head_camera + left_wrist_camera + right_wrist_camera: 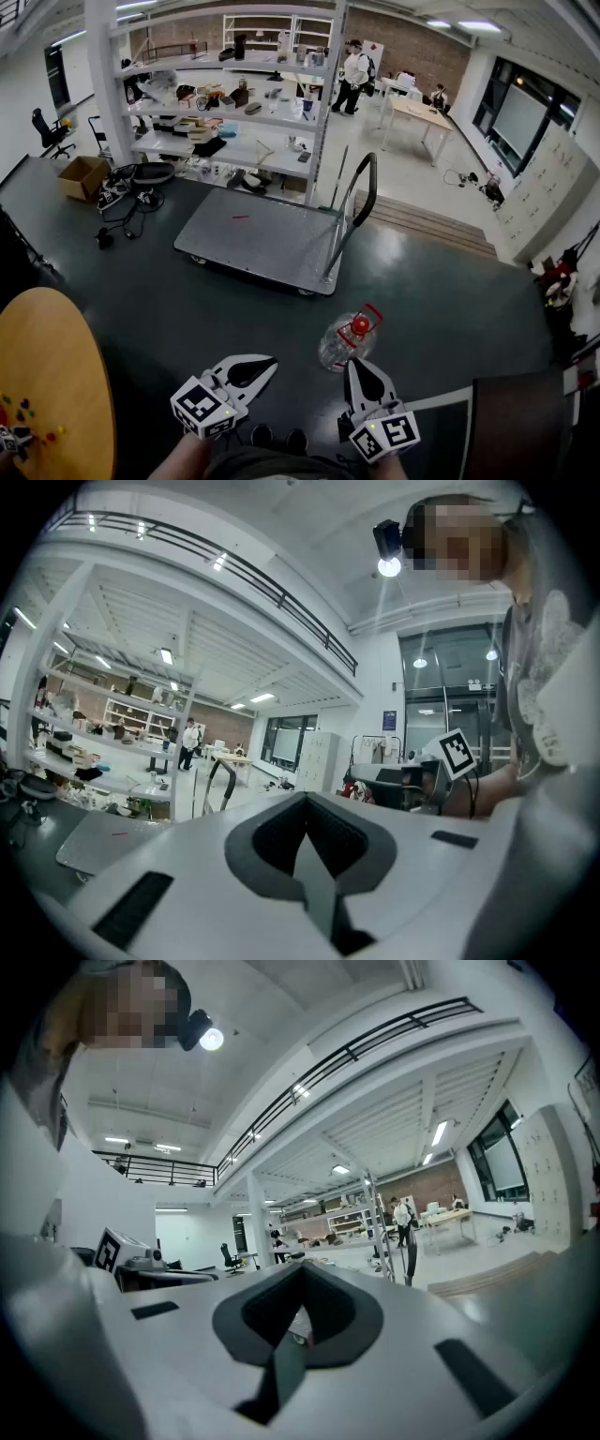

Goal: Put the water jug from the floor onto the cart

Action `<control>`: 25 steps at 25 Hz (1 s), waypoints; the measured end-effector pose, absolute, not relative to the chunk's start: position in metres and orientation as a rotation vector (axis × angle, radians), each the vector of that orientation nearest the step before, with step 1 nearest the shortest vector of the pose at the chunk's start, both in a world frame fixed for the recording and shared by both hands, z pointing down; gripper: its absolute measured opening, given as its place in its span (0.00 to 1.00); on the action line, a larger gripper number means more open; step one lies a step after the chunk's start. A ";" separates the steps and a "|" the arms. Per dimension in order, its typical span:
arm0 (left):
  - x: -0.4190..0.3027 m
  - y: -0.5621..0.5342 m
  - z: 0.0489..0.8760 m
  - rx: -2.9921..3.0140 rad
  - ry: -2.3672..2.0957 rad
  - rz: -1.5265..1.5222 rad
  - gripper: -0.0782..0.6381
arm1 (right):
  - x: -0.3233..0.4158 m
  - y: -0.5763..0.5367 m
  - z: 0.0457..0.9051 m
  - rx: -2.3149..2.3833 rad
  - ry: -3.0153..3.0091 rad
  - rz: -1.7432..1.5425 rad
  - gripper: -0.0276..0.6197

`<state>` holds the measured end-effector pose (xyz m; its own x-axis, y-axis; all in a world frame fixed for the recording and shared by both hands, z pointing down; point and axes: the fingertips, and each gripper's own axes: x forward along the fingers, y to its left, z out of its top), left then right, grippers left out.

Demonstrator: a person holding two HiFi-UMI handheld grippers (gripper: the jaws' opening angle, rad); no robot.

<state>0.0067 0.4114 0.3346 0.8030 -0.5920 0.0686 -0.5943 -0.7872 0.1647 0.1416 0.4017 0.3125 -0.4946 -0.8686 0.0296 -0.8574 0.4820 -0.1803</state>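
White plastic on both tools, each with a marker cube at the back, and both are clenched on nothing. The left tool (266,363) has its jaws pinched together at the tips, and its own camera shows the same thing (305,799). Same deal with the right tool (356,367): it's closed up tight and empty in its own view too (302,1269). They're held level, side by side, low in the head view.

Just ahead of the right tool sits the water jug (343,341). It's clear plastic with a red cap and red handle, and it's down on the dark floor (450,300), not touching either tool.

A bit past the jug is the cart (267,246), a flat grey platform with its black handle (362,187) standing up at the end nearest the jug. The deck is bare apart from a small red mark.

Off to the left there's a round wooden desk (52,375) with a few small coloured bits (22,412) on it. Behind the cart stands a white shelving rack (234,120) loaded with stuff, and a cardboard box (82,176) sits on the floor to its left. Way in the back a person (354,79) is standing.
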 end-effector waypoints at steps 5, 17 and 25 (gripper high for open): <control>0.013 0.413 0.329 2.874 -0.908 0.050 0.12 | 0.145 0.407 0.315 -1.560 2.662 -0.259 0.02; 0.019 0.422 0.336 2.874 -0.881 0.080 0.12 | 0.152 0.411 0.321 -1.578 2.690 -0.249 0.02; 0.018 0.428 0.346 2.816 -0.871 0.114 0.12 | 0.150 0.409 0.323 -1.567 2.623 -0.334 0.02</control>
<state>0.0184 0.4280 0.3462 0.8242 -0.5514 0.1293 -0.5661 -0.8088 0.1596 0.1503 0.4086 0.3227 -0.4782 -0.8767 0.0525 -0.8619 0.4569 -0.2198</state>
